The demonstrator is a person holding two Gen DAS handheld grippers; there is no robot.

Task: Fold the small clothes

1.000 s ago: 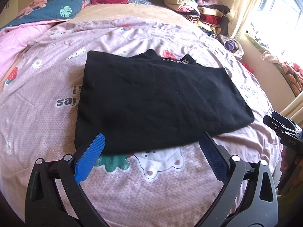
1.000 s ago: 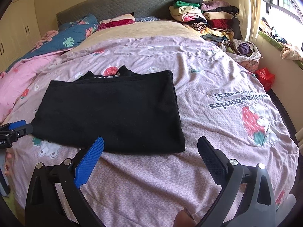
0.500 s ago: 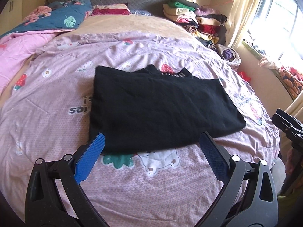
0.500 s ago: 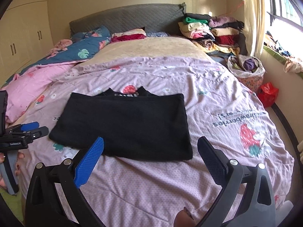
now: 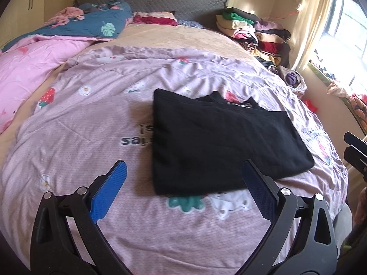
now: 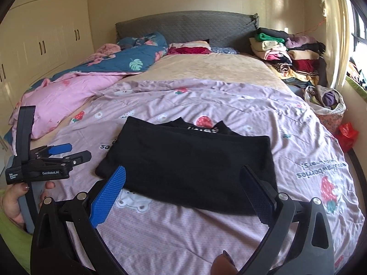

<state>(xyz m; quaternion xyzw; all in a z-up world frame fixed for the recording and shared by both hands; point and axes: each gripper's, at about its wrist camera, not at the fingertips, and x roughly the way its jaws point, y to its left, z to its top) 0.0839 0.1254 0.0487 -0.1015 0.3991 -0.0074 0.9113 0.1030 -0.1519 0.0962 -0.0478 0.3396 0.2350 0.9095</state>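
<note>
A black garment [image 5: 220,144] lies folded into a flat rectangle on the purple quilt [image 5: 87,123] of the bed, its collar edge with white lettering showing at the far side. The left gripper [image 5: 183,190] hangs above the quilt's near part, jaws spread wide with nothing between them, the garment's near edge showing in the gap. The right gripper [image 6: 183,190] is likewise spread and empty, apart from the garment. In the right wrist view a hand [image 6: 13,201] holds the left gripper's handle at the bed's left edge. Stacked clothes [image 6: 286,52] sit at the far right corner by the headboard [image 6: 183,27].
</note>
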